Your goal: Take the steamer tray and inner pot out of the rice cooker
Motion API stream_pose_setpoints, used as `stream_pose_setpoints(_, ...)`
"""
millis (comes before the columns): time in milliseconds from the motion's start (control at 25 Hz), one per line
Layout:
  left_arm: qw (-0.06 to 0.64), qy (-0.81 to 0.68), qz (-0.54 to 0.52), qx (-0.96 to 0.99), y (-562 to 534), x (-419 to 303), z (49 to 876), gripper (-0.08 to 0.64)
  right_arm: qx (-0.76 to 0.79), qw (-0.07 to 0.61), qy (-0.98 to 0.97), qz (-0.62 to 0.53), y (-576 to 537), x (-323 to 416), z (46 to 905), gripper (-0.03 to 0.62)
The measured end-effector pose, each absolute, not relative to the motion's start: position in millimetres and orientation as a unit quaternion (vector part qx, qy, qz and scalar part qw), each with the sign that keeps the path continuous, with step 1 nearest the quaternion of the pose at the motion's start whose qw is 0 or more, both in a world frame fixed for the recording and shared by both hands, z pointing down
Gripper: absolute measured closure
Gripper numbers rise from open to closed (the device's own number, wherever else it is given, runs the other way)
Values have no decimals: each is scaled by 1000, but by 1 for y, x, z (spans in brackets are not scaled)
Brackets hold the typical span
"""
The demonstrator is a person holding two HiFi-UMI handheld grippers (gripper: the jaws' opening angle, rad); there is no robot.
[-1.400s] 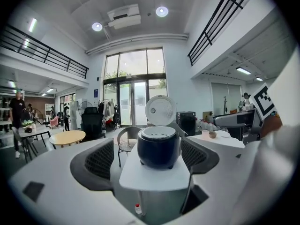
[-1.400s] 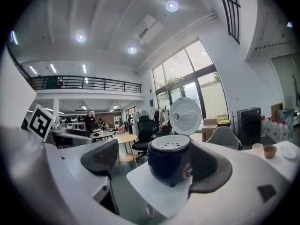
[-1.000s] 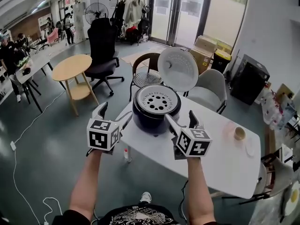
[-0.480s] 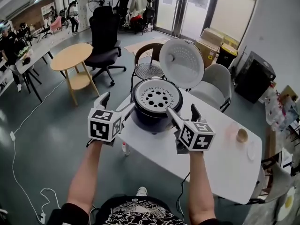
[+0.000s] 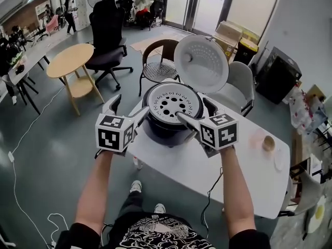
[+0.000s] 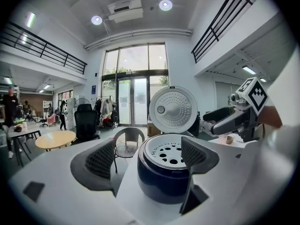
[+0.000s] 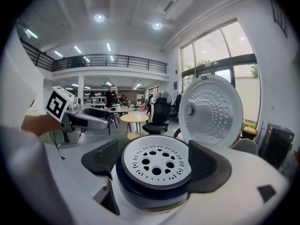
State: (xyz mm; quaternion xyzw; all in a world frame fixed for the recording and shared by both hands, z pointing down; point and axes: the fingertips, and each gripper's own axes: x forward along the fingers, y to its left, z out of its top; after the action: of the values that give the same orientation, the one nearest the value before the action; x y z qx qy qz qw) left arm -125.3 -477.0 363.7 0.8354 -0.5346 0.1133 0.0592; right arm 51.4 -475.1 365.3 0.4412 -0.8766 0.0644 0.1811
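A dark blue rice cooker [image 5: 165, 127] stands on the white table [image 5: 244, 165] with its lid [image 5: 201, 64] swung up and open. A white steamer tray [image 5: 173, 104] with holes sits in its top; the inner pot is hidden beneath. My left gripper [image 5: 129, 109] is open at the cooker's left side, just short of it. My right gripper [image 5: 194, 110] is open at the cooker's right front, one finger over the rim. In the right gripper view the tray [image 7: 156, 165] lies between the open jaws. In the left gripper view the cooker [image 6: 161, 184] is just ahead.
A small cup [image 5: 268, 143] and a saucer [image 5: 277, 161] sit on the table's right part. Behind the cooker stand a brown chair [image 5: 155, 69] and a white chair [image 5: 239, 84]. Farther left are a round wooden table [image 5: 70, 61] and a black office chair [image 5: 106, 30].
My right gripper has moved up and in toward the cooker, its finger now over the rim. The left gripper has stayed beside the cooker. The cooker looks nearer.
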Motion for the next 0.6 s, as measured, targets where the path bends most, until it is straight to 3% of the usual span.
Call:
stream_pose_setpoints(240,59,-501,123,855,-537,-135,377,124,384,290,-876,21,-533,15,389,120)
stream_pose_setpoints(600,54,-437,144,886,-618,-142,397,124,265,454,-847,77,-590,-21,463,126)
